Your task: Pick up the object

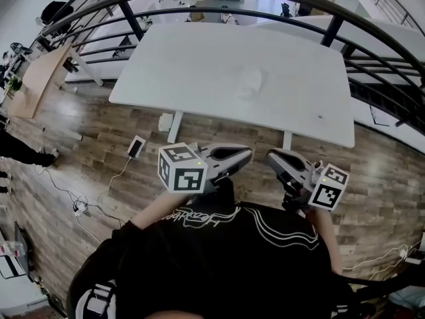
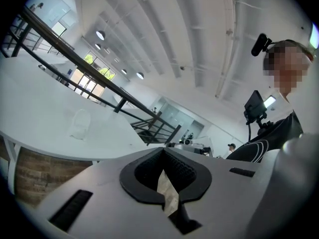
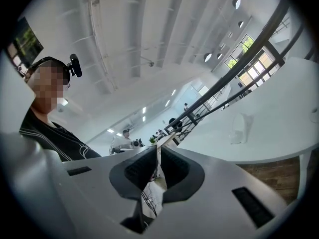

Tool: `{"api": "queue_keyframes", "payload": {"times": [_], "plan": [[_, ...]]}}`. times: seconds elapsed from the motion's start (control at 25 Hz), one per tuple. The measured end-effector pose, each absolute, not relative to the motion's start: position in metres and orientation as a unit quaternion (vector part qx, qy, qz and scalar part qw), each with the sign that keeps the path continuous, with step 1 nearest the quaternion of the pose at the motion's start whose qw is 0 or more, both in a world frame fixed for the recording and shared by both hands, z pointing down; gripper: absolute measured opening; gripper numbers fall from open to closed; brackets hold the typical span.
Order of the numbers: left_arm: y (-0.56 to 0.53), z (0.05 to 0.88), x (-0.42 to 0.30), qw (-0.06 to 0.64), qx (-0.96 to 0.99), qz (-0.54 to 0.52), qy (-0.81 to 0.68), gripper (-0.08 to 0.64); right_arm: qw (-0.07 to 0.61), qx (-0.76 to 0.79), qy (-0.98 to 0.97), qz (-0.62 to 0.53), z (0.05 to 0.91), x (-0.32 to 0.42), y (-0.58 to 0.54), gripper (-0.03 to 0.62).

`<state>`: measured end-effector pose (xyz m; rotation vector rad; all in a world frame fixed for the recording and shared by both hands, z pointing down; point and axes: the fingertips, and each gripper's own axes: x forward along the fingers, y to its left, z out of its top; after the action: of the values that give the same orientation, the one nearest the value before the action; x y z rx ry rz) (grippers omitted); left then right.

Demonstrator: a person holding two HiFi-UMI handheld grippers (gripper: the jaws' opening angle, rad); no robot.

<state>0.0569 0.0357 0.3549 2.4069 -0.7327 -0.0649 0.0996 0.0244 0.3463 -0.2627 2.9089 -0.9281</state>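
A small white object [image 1: 250, 83] lies near the middle of the white table [image 1: 199, 78]; its shape is hard to make out. It also shows as a pale upright shape in the left gripper view [image 2: 79, 124] and in the right gripper view [image 3: 240, 128]. Both grippers hang close to my chest, short of the table's near edge and well away from the object. My left gripper [image 1: 247, 155] points right and my right gripper [image 1: 272, 157] points left, their tips facing each other. Each has its jaws together with nothing between them [image 2: 163, 153] [image 3: 158, 151].
A black curved railing [image 1: 232, 12] runs behind the table. On the wooden floor lie a power adapter [image 1: 136, 147] and cables [image 1: 80, 205]. A wooden desk [image 1: 40, 78] and a person's legs [image 1: 20, 153] are at the left. A small dark speck [image 1: 319, 117] marks the table's right side.
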Motion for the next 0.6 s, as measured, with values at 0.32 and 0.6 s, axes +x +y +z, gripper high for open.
{"api": "queue_keyframes", "payload": {"times": [0.32,0.6], "plan": [[-0.099,0.378,0.019,0.336,0.905,-0.012,-0.26,0.006,0.032,-0.106,0.939,-0.324,0.368,0.059,-0.107,0.031],[-0.207,0.403,-0.026,0.371,0.898,0.006,-0.237,0.006,0.032,-0.123,0.932,-0.338,0.388,0.012,-0.215,0.031]]}}
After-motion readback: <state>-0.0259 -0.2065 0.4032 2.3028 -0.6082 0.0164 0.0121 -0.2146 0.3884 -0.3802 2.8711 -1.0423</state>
